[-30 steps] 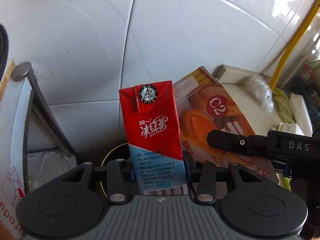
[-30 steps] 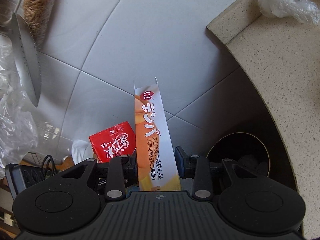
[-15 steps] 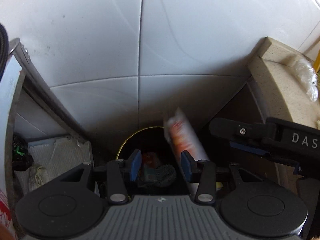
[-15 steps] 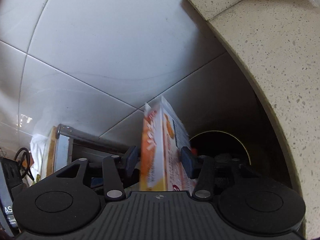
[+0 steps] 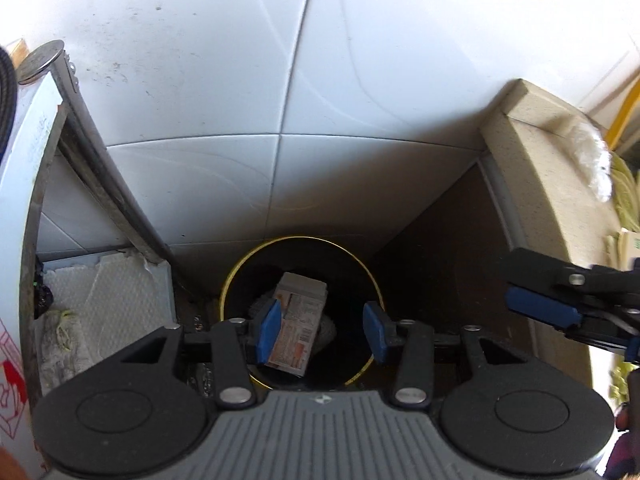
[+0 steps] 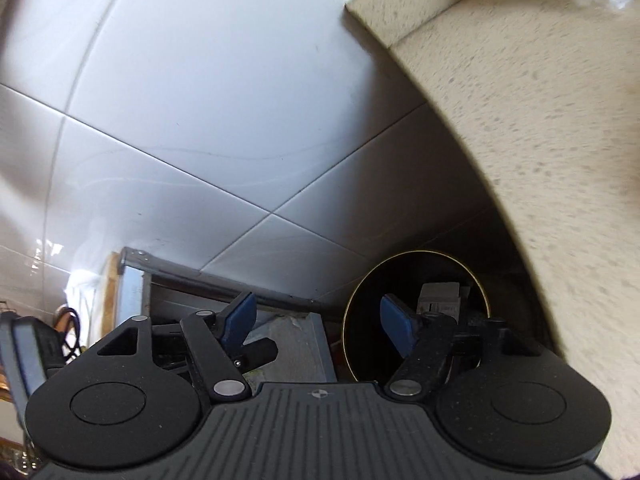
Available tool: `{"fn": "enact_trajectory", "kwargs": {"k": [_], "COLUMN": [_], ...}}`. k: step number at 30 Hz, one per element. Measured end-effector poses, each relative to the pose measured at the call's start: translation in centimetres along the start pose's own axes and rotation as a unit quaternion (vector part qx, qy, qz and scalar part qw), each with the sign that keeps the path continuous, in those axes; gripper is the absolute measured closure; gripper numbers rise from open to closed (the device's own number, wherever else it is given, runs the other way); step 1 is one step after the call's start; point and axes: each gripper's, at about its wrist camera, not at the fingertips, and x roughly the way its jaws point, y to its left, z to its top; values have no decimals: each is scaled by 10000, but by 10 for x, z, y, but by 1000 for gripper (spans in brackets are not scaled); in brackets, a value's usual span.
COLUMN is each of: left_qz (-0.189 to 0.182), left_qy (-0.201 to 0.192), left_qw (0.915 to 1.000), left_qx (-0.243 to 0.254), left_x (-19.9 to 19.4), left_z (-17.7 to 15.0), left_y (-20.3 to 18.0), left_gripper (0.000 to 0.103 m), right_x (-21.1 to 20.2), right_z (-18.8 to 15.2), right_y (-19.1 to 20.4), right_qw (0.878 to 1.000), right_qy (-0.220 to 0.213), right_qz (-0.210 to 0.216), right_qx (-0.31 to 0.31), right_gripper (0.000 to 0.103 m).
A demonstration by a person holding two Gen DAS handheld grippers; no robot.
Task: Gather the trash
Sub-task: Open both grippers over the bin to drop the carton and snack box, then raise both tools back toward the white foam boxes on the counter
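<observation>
Left gripper: blue-padded fingers spread apart, nothing between them, hanging over the round black bin with a yellow rim at lower centre of the left wrist view. A printed carton with orange and white panels lies tilted inside the bin, below and behind the left finger pad, not touching it. Right gripper: fingers wide apart and empty; in its view the bin sits at lower right beneath the speckled beige stone counter, a pale carton top visible inside, just past the right finger.
</observation>
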Motion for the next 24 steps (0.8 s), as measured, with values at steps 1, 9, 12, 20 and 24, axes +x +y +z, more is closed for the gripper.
{"fn": "enact_trajectory", "kwargs": {"k": [1, 9, 12, 20, 24], "left_qz": [-60, -602, -811, -1391, -1610], "left_qy": [10, 29, 16, -96, 1], "left_qw": [10000, 9970, 9931, 9775, 9717], "left_qx": [14, 495, 852, 1582, 1726], "left_x": [-1, -15, -18, -33, -35], "left_z": [-1, -3, 0, 5, 1], "left_y": [-1, -31, -52, -114, -141], "left_gripper": [61, 60, 60, 56, 55], "right_x": [-8, -78, -104, -169, -195], "right_z": [-2, -27, -39, -65, -71], "right_y": [-1, -14, -20, -42, -60], "right_qw": [10000, 9966, 9929, 9751, 9673], "right_qy": [-60, -712, -1043, -1945, -2201], "right_qz": [14, -88, -204, -517, -683], "right_qx": [41, 396, 526, 927, 1059], "right_gripper": [27, 25, 25, 24, 22]}}
